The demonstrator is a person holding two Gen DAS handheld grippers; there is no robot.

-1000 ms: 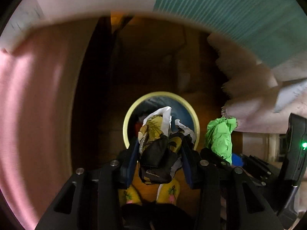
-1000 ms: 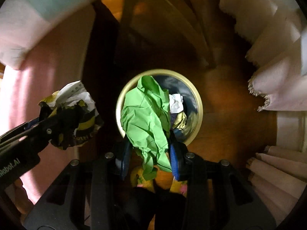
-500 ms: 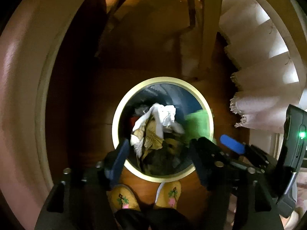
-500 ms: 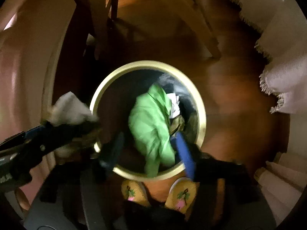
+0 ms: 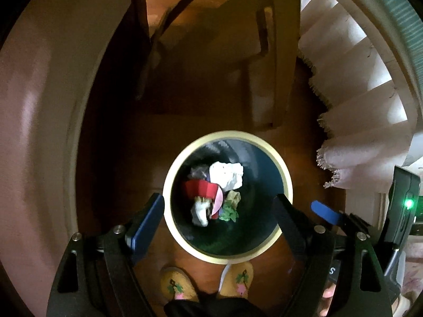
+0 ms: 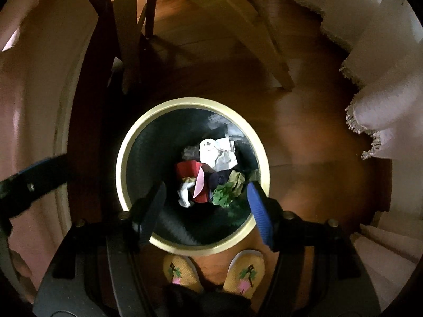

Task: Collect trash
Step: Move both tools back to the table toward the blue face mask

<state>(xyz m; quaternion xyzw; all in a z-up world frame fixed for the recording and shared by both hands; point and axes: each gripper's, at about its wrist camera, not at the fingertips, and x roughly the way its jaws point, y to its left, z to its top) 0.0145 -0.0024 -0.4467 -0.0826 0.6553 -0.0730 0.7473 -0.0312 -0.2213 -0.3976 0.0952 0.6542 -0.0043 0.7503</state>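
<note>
Both grippers, left [image 5: 218,211] and right [image 6: 205,198], hang spread wide and empty above the bin [image 6: 124,185]. Trash lies at its bottom: white paper [image 6: 218,154], red piece [image 6: 187,170], green wad [image 6: 224,194]. Slippers [image 6: 244,272] stand just beside its near rim.

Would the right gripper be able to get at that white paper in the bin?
Probably yes: the right gripper is open above the bin, and the white paper lies uncovered on top, though deep down.
</note>
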